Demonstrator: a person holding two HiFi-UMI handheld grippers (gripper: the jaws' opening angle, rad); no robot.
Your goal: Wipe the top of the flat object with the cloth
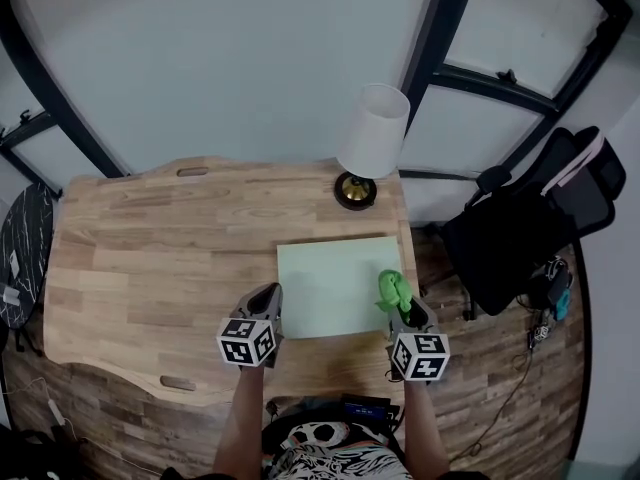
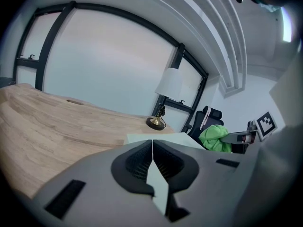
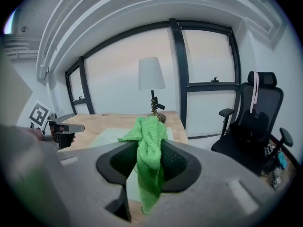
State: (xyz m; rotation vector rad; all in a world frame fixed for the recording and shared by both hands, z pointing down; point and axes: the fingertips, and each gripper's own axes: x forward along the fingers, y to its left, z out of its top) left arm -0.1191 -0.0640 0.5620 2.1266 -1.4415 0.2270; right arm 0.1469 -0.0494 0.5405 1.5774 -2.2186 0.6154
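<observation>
right gripper [image 3: 147, 162] pinches green cloth [image 3: 149, 145] over pale flat object's [image 1: 335, 283] right edge.

Evenly lit by soft daylight, seemingly from pale windows [image 3: 208, 56]; faint shadows, strong fisheye bending and dark vignetted corners

Hidden: fingertips of the right gripper [image 1: 400, 303], buried under the green cloth [image 1: 393, 290] in the head view; also the strip of pale flat sheet [image 1: 335, 278] beneath that cloth and under the tip of the left gripper [image 1: 268, 300]. In the left gripper view, most of the sheet lies behind the gripper's own body. Stem of the lamp [image 1: 374, 133], ahead of the right gripper, is covered by its shade. Cut off: forearms [image 1: 243, 418], at the bottom edge; dark round table [image 1: 22, 258], far left of the left gripper. Too small to tell: clutter [image 1: 553, 303] beside the office chair [image 1: 520, 228], right of the right gripper.
</observation>
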